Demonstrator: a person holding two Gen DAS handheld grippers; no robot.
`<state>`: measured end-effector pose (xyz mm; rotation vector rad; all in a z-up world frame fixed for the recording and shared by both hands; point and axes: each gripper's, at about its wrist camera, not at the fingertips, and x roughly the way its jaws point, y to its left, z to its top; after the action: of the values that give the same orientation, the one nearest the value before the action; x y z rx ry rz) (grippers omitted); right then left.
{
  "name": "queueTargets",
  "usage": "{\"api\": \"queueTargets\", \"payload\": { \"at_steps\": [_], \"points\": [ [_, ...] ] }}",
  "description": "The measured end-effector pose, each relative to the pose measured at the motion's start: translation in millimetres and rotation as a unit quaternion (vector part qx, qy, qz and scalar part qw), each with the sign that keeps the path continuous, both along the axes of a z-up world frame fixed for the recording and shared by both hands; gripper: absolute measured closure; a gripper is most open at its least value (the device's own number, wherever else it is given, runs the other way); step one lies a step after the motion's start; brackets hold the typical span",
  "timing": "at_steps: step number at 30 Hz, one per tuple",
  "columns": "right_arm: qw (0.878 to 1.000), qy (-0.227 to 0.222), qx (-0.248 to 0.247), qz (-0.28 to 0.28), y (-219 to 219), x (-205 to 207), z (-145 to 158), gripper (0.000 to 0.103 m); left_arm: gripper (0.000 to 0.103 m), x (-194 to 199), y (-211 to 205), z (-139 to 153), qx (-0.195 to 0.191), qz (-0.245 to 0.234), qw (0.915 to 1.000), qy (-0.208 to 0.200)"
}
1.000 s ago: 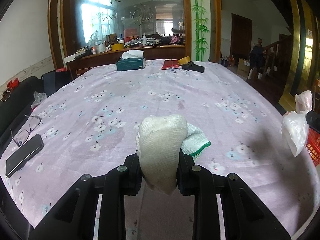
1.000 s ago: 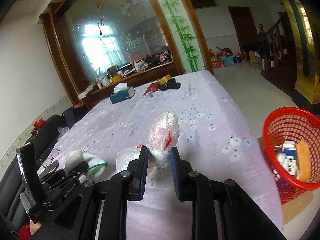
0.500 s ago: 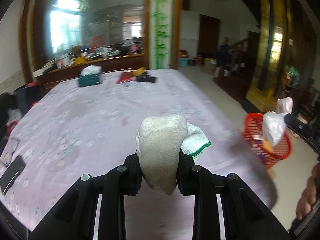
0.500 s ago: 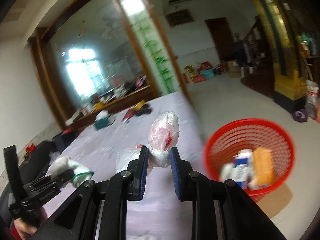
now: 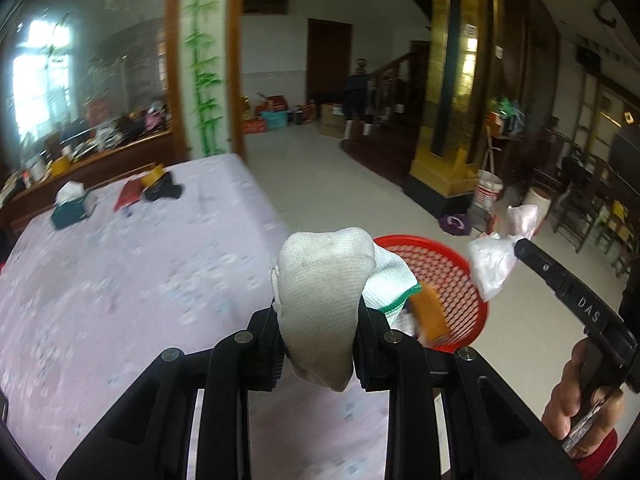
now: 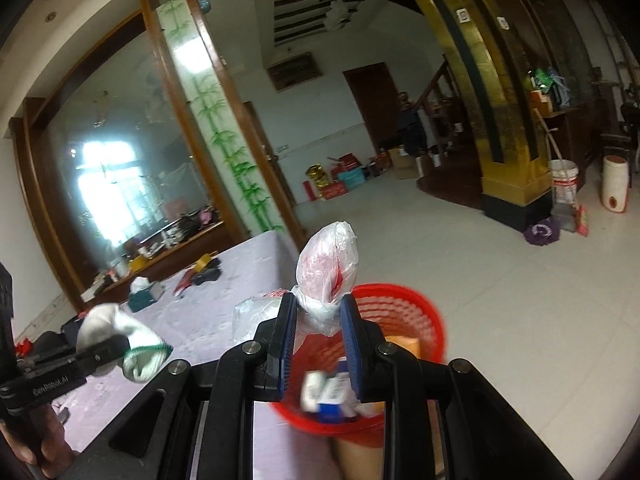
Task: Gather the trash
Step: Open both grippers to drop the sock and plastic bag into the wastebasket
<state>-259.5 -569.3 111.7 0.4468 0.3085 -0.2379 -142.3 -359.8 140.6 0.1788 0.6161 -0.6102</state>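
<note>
My left gripper (image 5: 318, 316) is shut on a dirty white work glove (image 5: 324, 292) with a green cuff, held above the table edge beside the red mesh basket (image 5: 444, 268). My right gripper (image 6: 319, 314) is shut on a knotted clear plastic bag (image 6: 328, 268) with red inside, held above the red basket (image 6: 404, 316). The basket stands on the floor and holds cartons and an orange packet. In the left wrist view the right gripper (image 5: 516, 248) shows with the bag (image 5: 494, 264) above the basket's far side. In the right wrist view the left gripper (image 6: 116, 350) shows with the glove (image 6: 128, 332).
The table with the lilac flowered cloth (image 5: 120, 272) lies to the left, carrying a teal tissue box (image 5: 70, 208), a red booklet (image 5: 128, 196) and black items (image 5: 162, 190). Tiled floor (image 6: 500, 300) surrounds the basket. A gold pillar (image 6: 508, 152), buckets and a mop stand at the right.
Both grippers have swung right, off the table and toward the red basket. The bag now hangs over the basket. Both grips are unchanged.
</note>
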Motion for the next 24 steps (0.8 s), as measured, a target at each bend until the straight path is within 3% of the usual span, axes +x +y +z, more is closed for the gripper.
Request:
{"api": "queueTargets", "payload": {
  "at_steps": [9,24],
  "points": [
    [0.998,0.018,-0.050,-0.038,-36.0,1.9,8.5,0.079,0.077,20.7,-72.7,-28.3,0.015,-0.043,0.9985,0.031],
    [0.994,0.095,-0.055,0.020,-57.3,65.3,-21.4,0.076,0.076,43.1,-110.7,-78.3,0.041,-0.039,0.9962,0.066]
  ]
}}
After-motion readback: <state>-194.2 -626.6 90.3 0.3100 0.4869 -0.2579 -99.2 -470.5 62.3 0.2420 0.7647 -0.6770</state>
